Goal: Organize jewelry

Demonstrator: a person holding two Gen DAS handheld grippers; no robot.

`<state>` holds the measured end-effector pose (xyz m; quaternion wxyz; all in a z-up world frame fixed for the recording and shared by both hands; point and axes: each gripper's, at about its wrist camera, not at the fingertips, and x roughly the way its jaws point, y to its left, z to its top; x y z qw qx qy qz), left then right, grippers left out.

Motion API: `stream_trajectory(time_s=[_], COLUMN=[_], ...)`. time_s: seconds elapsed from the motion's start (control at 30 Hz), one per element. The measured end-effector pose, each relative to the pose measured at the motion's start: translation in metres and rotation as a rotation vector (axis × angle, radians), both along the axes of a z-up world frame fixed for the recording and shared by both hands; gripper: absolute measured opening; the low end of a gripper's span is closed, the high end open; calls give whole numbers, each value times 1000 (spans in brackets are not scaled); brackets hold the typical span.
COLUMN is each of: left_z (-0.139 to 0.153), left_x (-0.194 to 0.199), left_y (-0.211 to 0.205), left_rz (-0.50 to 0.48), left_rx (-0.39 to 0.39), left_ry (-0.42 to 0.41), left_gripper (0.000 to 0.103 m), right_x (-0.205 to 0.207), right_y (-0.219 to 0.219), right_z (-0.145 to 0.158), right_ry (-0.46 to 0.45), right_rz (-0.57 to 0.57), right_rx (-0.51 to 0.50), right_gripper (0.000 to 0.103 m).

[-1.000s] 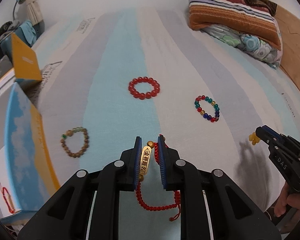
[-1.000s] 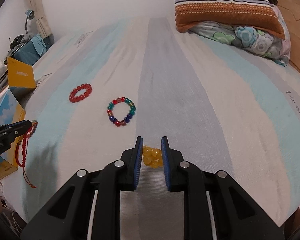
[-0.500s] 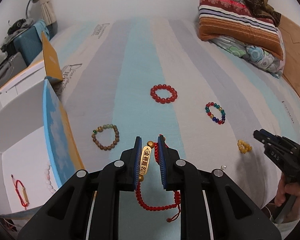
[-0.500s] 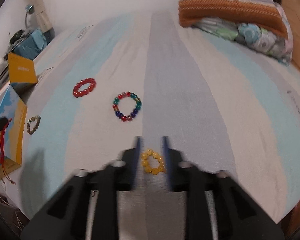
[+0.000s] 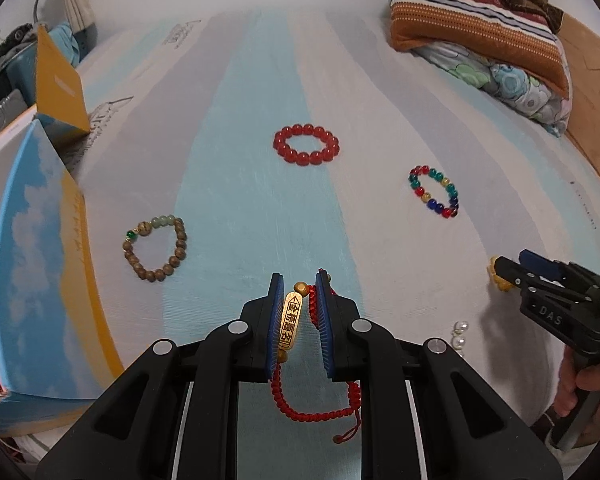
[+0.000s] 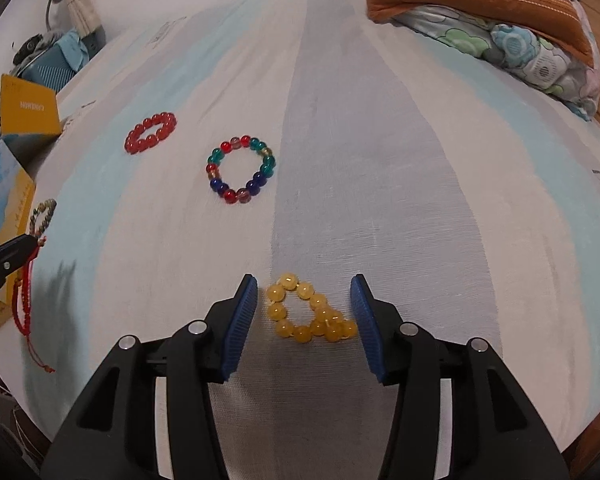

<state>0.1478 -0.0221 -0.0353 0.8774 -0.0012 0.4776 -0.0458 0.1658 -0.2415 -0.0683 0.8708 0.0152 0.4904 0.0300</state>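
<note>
1. The right gripper (image 6: 304,300) hangs with its jaws parted, having just been opening; the yellow bead bracelet (image 6: 310,314) lies between them on the striped bedsheet (image 6: 380,160), touched by neither pad.
2. The bracelet's long axis runs across the gap, pad to pad, its bunched end towards the right-hand pad (the likely pinch point).
3. The left gripper (image 5: 298,312) is clenched on a red cord bracelet (image 5: 300,392) by its gold tag (image 5: 290,322), the loop dangling.
4. The open box (image 5: 40,240) sits at the far left, nearer the left hand.
</note>
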Motion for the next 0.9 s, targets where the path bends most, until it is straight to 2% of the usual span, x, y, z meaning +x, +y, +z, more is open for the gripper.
stream_trajectory(time_s=[0.1,0.2,0.27,0.33,0.9], left_z=[-5,-8,-9,-9,-6], left_x=[1,3,3,2,0], left_y=[-1,-1,-1,-2,2], left_rz=[-8,-2,-2,-8,-10], left_rx=[-1,4,4,1,-5], left_ry=[-1,-6,-6,-7,-23], left_gripper=[16,16,16,16,16], right_x=[1,2,1,1,-6], right_y=[2,4,5,4,-3], right_z=[-4,-10,-12,-12,5], right_ry=[11,34,36,35,-44], right_rz=[13,22,27,26,-3], right_rx=[-9,-29,-37,-34,4], right_gripper=[44,34,23,19,18])
